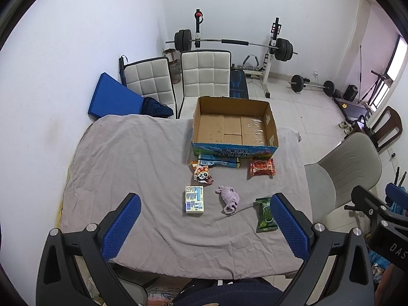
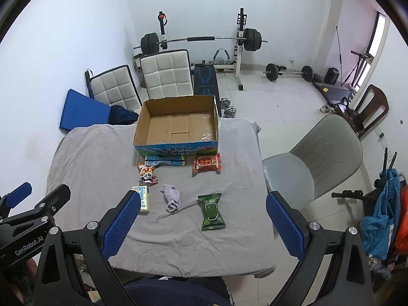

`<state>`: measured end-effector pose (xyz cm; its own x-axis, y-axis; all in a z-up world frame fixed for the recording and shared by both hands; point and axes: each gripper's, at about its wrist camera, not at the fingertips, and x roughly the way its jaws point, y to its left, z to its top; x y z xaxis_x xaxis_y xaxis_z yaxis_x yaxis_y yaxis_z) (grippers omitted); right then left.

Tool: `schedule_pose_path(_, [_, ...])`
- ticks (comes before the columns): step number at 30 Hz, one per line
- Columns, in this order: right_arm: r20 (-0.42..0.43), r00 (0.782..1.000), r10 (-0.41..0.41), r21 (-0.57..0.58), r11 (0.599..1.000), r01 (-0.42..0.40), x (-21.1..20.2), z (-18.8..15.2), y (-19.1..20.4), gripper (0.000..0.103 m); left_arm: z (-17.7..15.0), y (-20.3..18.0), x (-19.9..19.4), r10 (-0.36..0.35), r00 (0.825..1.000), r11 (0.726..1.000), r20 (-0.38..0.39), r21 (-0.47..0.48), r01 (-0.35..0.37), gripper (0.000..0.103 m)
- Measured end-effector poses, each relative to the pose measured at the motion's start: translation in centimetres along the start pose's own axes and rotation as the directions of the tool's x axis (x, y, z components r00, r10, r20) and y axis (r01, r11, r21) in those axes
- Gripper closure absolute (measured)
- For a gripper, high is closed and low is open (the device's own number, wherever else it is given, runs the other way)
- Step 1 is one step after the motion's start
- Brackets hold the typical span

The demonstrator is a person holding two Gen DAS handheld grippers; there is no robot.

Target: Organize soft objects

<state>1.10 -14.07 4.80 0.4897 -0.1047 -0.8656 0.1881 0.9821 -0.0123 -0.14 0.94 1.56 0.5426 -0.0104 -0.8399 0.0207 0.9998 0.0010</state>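
Note:
An open cardboard box point(image 1: 272, 137) point(image 2: 176, 148) stands empty at the far side of the grey-covered table point(image 1: 132, 153) point(image 2: 97, 153). In front of it lie a blue pack point(image 1: 219, 160), a red snack bag point(image 1: 262, 167) point(image 2: 207, 162), a panda packet point(image 1: 202, 174) point(image 2: 148, 174), a white carton point(image 1: 195, 199) point(image 2: 144, 199), a purple soft toy point(image 1: 229, 199) point(image 2: 172, 197) and a green snack bag point(image 1: 265, 214) point(image 2: 211, 211). My left gripper point(image 1: 204, 227) and right gripper point(image 2: 204, 225) both hover open above the table's near edge, holding nothing.
Two white padded chairs point(image 1: 204, 74) stand behind the table, with a blue mat point(image 1: 112, 97) against the wall. A grey chair point(image 2: 318, 163) sits at the table's right. A barbell rack point(image 1: 229, 43) and loose weights occupy the tiled floor beyond.

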Motion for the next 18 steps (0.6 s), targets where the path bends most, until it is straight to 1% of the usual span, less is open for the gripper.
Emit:
schedule_pose_path(4, [0.009, 1.000, 0.002, 0.009, 1.000, -0.002, 0.0, 0.2, -0.2, 0.003, 0.0, 0.1, 0.1, -0.002, 1.000, 1.000, 0.004, -0.003, 0.002, 0.000])
schedule_pose_path(9, [0.033, 0.999, -0.014, 0.013, 1.000, 0.014, -0.7, 0.1, -0.3, 0.003, 0.0, 0.0, 0.1, -0.004, 1.000, 1.000, 0.009, 0.002, 0.003, 0.000])
schedule_pose_path(18, [0.037, 0.999, -0.016, 0.016, 1.000, 0.016, -1.1, 0.1, -0.4, 0.003, 0.0, -0.1, 0.0, -0.013, 1.000, 1.000, 0.025, 0.015, 0.013, 0.000])
